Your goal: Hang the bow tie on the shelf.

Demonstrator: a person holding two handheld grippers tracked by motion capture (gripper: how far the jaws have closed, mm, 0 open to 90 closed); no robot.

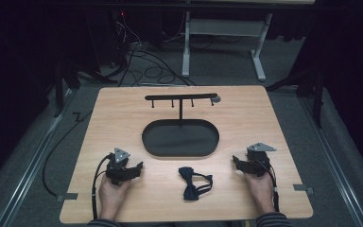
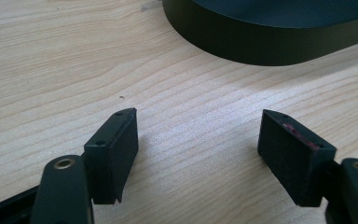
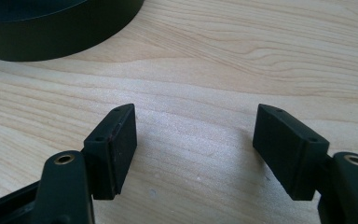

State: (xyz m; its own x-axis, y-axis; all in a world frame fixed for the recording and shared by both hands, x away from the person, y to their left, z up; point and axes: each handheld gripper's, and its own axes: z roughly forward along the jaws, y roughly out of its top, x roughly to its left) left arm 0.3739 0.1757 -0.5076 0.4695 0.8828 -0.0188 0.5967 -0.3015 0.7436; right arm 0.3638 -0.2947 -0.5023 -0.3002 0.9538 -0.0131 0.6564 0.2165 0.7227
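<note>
Bow tie (image 1: 194, 183): dark navy, knotted centre w/ two flared wings and a thin strap looped out to the right. Lies flat on the wooden table (image 1: 123, 109) near the front edge, between the two grippers, apart from both, just in front of the tray.

Tray (image 1: 180, 140): black, oval, low-walled, mid-table; inside looks bare. A thin post rises at its back edge to a black T-bar rack (image 1: 180, 97) w/ small pegs hanging below; a round grey knob sits at the bar's right end.

Left gripper (image 1: 137, 166): resting on table at left, jaws spread, bare wood between them. Right gripper (image 1: 236, 161): at right, jaws likewise spread wide, nothing pinched. Tray wall (image 2: 261, 42) shows ahead of the left gripper.
</note>
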